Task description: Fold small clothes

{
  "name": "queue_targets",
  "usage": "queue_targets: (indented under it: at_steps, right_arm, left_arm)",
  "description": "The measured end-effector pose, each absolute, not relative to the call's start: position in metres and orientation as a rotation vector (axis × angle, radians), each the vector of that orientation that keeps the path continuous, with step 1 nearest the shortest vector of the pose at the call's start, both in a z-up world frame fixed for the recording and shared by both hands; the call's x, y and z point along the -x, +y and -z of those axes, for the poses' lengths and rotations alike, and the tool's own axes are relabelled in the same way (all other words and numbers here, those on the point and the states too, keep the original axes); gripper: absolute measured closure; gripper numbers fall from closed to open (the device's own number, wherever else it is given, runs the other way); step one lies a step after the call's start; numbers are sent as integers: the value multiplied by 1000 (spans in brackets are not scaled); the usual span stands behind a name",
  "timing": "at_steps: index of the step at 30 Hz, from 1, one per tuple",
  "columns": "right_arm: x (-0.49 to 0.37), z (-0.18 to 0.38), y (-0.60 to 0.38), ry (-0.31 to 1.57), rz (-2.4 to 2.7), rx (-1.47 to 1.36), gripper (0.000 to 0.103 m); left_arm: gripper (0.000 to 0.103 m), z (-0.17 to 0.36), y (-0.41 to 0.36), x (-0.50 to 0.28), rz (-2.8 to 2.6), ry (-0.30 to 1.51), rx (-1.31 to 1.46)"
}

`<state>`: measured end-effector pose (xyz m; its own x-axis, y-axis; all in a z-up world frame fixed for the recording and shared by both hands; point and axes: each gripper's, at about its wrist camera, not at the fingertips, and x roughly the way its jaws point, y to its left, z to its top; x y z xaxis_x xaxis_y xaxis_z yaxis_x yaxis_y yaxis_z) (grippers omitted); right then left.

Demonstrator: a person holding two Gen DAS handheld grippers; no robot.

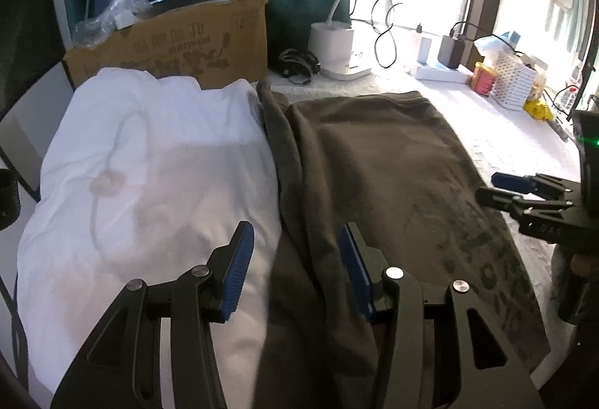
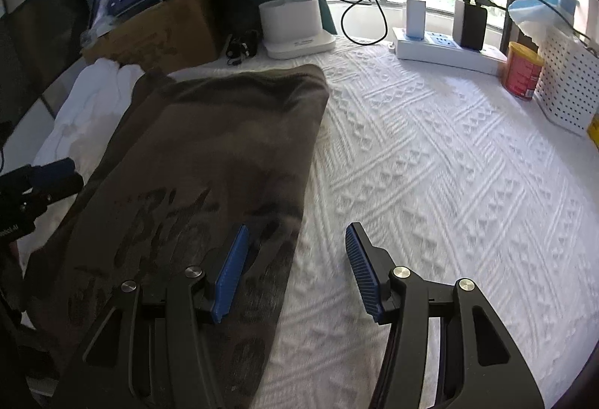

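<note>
A white textured bench (image 2: 430, 154) is covered partly by a brown shirt (image 2: 209, 147), its print blurred. Both the left hand-held gripper (image 1: 295, 270) and the right hand-held gripper (image 2: 295, 270) are held released, nothing grasped.

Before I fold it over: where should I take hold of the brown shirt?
Probably the brown shirt is best pinched along its long right edge, coming from the bare bedspread side. That edge lies flat and free; the opposite edge overlaps the white garment.

Cardboard box (image 1: 179, 46), lamp base (image 2: 292, 23), power strip (image 2: 445, 51), red can (image 2: 522, 70)
</note>
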<state>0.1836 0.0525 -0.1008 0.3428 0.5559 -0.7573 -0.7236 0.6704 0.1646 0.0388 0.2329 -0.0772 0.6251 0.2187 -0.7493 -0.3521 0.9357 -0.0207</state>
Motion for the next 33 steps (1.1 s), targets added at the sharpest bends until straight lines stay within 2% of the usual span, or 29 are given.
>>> queue_targets:
  at_steps: [11, 20, 21, 22, 23, 28, 33]
  right_arm:
    - [-159, 103, 29, 901, -865, 196, 46]
    - [-128, 103, 11, 898, -905, 210, 47]
    - [-125, 103, 10, 901, -916, 207, 53]
    - [-119, 103, 8, 906, -929, 202, 69]
    - [-116, 103, 8, 912, -937, 199, 78]
    - [-97, 103, 3, 908, -960, 201, 81]
    - [-85, 103, -3, 909, -974, 201, 89]
  left_arm:
    - [55, 71, 190, -12, -243, 787, 147]
    - [55, 104, 190, -1, -289, 874, 189]
    - [55, 106, 191, 1, -297, 873, 191]
    - [51, 107, 190, 2, -304, 872, 188]
    - [48, 108, 190, 3, -320, 867, 170]
    - [47, 110, 186, 6, -334, 857, 144]
    - [47, 100, 179, 14, -328, 801, 117]
